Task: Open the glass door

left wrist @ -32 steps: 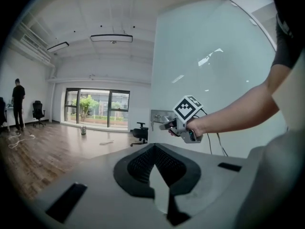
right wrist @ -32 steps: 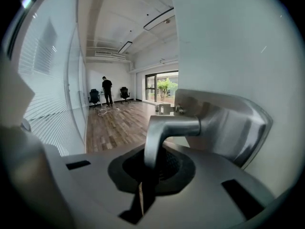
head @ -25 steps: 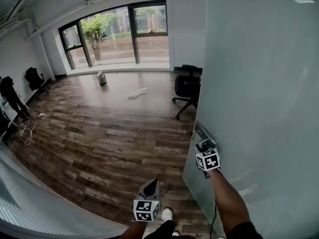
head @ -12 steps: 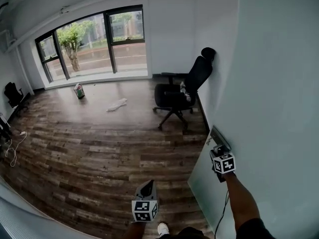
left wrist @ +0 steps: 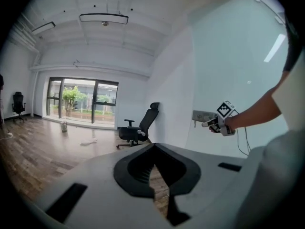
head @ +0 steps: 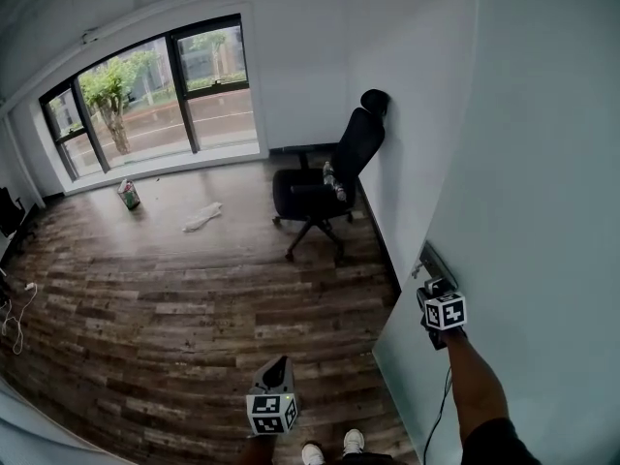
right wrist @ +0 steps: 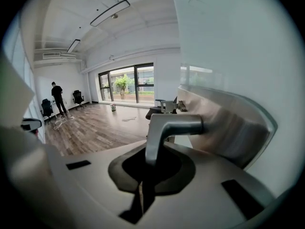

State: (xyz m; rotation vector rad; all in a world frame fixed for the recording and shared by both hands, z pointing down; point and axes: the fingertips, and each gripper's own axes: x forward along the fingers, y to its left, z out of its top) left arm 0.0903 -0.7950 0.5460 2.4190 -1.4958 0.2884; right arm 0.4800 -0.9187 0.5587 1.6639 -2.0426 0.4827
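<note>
The frosted glass door [head: 542, 163] fills the right side of the head view, swung away from the white wall [head: 402, 124]. Its metal lever handle [head: 432, 263] sits on a steel plate at the door's edge. My right gripper [head: 435, 287] is shut on that handle; in the right gripper view the lever [right wrist: 164, 128] runs down between the closed jaws of the right gripper [right wrist: 144, 178]. My left gripper [head: 278, 364] hangs low over the wooden floor, well left of the door, shut on nothing. From the left gripper view, the left gripper [left wrist: 155, 178] points into the room, with the right gripper [left wrist: 210, 124] at the handle plate [left wrist: 202, 115].
A black office chair [head: 320, 187] stands against the wall just beyond the door's edge. Large windows [head: 145, 80] line the far wall. A small can [head: 128, 195] and a white rag [head: 201, 217] lie on the wooden floor. A person [right wrist: 58, 97] stands far off.
The door has swung further round with my right gripper still on its handle. Both grippers moved along with it. The chair behind the door has come fully into view.
</note>
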